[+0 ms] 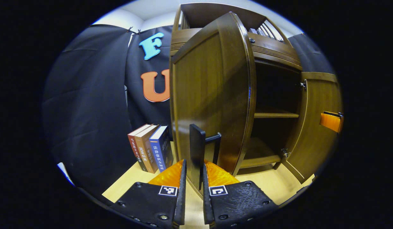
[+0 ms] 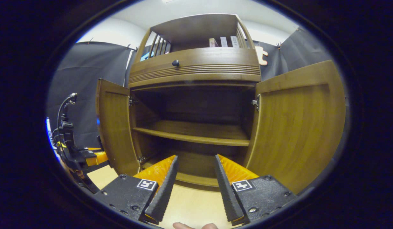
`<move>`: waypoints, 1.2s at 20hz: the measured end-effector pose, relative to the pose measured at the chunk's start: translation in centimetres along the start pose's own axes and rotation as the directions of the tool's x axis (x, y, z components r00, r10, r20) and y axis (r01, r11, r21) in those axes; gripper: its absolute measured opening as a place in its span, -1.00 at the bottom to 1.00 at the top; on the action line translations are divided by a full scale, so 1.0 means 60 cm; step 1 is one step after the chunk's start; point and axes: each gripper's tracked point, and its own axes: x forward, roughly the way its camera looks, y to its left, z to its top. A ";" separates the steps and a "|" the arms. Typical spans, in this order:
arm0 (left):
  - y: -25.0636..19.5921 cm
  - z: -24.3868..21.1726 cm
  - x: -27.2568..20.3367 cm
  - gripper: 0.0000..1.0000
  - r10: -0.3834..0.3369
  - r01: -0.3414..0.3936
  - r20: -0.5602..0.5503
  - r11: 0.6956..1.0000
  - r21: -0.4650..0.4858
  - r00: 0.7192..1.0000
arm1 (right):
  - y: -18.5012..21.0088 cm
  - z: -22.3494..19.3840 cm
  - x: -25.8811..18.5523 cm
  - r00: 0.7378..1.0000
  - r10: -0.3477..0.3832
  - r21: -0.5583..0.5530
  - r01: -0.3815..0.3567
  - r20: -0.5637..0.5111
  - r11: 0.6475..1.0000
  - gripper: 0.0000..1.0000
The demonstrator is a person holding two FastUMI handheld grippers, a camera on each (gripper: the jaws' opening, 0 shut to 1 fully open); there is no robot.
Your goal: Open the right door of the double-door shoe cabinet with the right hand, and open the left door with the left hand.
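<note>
- Shoe cabinet (image 2: pixel 196 68) of brown wood stands on a pale counter (image 2: pixel 187 203), with both lower doors swung open and its dark inside and middle shelf (image 2: pixel 193 132) on show.
- Left hand-held gripper (image 1: pixel 194 173), in the left gripper view, has its two fingers pressed against either side of the dark handle (image 1: pixel 197 149) on the left door (image 1: pixel 212 92); the jaws are nearly together, pinching that handle.
- That door stands wide, its edge turned toward the camera, and the cabinet opening lies just to the right of it.
- Right door (image 2: pixel 298 127), in the right gripper view, is swung out to the right of the opening.
- Right hand-held gripper (image 2: pixel 194 171) has its fingers spread apart with nothing between them, pointing into the lower compartment and touching neither door.
- Same view shows the left hand-held gripper farther off at the left edge, beside the open left door.
- Three books (image 1: pixel 150 148) stand upright on the counter just left of the cabinet, against the black cloth.
- Small round knob (image 2: pixel 175 63) sits on the drawer front above the doors.
- Fingertips (image 2: pixel 195 226) of a person show at the bottom edge of the right gripper view.
</note>
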 end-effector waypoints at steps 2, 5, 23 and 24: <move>0.019 0.009 -0.007 -0.56 0.014 -0.014 0.022 1.000 0.002 1.000 | 0.011 0.004 0.006 1.000 0.011 -0.004 -0.011 0.001 1.000 0.45; 0.047 0.016 -0.016 -0.57 0.030 -0.032 0.057 0.999 0.035 0.998 | 0.033 0.008 0.011 1.000 0.030 -0.011 -0.030 0.006 0.999 0.45; 0.251 0.005 -0.079 -0.69 0.174 -0.172 0.058 0.984 -0.044 0.983 | 0.079 0.032 0.033 1.000 -0.022 -0.044 0.023 0.016 0.999 0.45; 0.254 0.011 -0.089 -0.69 0.198 -0.194 0.075 0.979 -0.057 0.977 | 0.077 0.039 0.030 0.999 -0.032 -0.054 0.034 0.033 0.998 0.45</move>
